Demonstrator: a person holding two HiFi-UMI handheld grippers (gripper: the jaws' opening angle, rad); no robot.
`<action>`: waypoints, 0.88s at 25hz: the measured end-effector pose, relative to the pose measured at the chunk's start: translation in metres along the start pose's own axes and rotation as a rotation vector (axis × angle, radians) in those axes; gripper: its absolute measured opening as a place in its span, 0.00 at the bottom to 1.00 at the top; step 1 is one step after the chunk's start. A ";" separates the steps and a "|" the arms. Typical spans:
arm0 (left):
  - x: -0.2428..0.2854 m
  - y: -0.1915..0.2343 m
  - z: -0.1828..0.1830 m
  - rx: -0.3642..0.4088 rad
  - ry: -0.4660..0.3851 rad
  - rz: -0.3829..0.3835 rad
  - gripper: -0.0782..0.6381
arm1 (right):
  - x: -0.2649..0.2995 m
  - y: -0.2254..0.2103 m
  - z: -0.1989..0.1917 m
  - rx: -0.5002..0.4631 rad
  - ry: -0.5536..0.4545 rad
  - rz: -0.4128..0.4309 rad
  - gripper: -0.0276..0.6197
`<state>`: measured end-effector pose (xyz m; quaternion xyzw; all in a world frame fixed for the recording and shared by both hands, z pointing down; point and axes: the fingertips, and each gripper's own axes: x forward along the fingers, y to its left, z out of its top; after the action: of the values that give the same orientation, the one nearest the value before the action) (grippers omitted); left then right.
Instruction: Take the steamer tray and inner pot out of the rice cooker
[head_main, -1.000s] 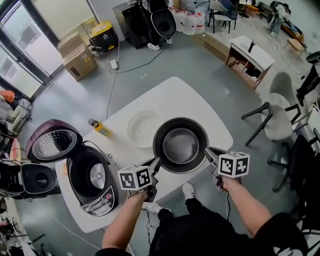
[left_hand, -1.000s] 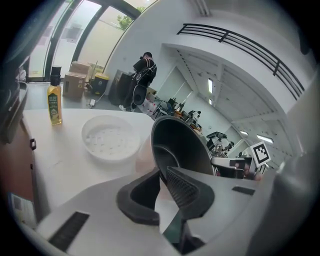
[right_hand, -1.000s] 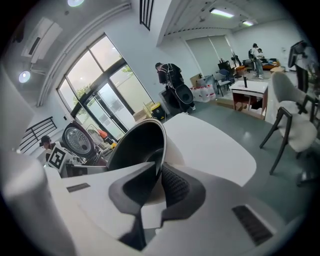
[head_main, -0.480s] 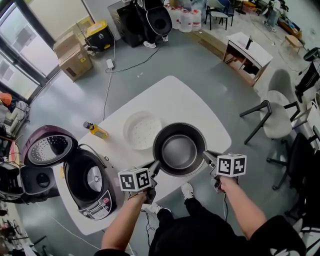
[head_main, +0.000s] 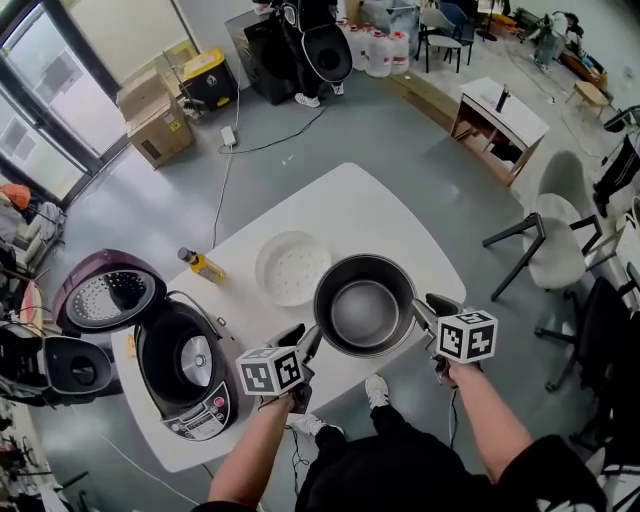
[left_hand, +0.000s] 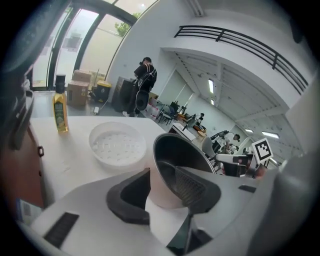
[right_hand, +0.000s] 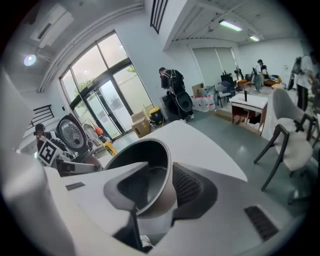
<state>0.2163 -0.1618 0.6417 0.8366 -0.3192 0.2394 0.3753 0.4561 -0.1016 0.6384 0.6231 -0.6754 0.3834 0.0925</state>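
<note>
Jaws on both grippers have just been opening, and the rim of the inner pot (head_main: 365, 312) stands between each pair. The left gripper (head_main: 303, 337) straddles the pot's near-left wall, one pad outside and the ribbed pad inside. The right gripper (head_main: 428, 307) straddles the right wall the same way. Neither pair looks to press on the metal, so I read both as let go, with the pot standing on its own base on the white table (head_main: 350, 200).

The coming move turns on one relation. The pot lies directly between the two grippers, ahead of each and equally near both (being round, it offers no long axis to line up with). Since one jaw of each pair hangs inside the rim, each gripper probably has to rise over the rim before drawing back toward the person. A flat pull back would likely drag or tip the pot.

The white perforated steamer tray (head_main: 292, 268) sits just beside the pot on its far-left side; I cannot tell whether they touch. The rice cooker (head_main: 185, 365) stands at the table's left end with its lid up and its cavity bare, so both parts look to be out. A yellow bottle (head_main: 203, 265) stands left of the tray.

Around the table are grey floor, cardboard boxes (head_main: 155, 115) far left and a chair (head_main: 555, 235) to the right.
</note>
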 end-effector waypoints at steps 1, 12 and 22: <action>-0.010 -0.002 0.010 0.031 -0.032 0.018 0.34 | -0.006 0.005 0.013 -0.033 -0.027 -0.005 0.24; -0.181 -0.043 0.141 0.483 -0.527 0.308 0.42 | -0.081 0.173 0.151 -0.461 -0.411 0.106 0.26; -0.315 -0.023 0.160 0.528 -0.755 0.518 0.40 | -0.104 0.334 0.174 -0.700 -0.615 0.243 0.26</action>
<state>0.0441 -0.1634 0.3324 0.8245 -0.5571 0.0786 -0.0605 0.2343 -0.1550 0.3214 0.5557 -0.8278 -0.0610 0.0472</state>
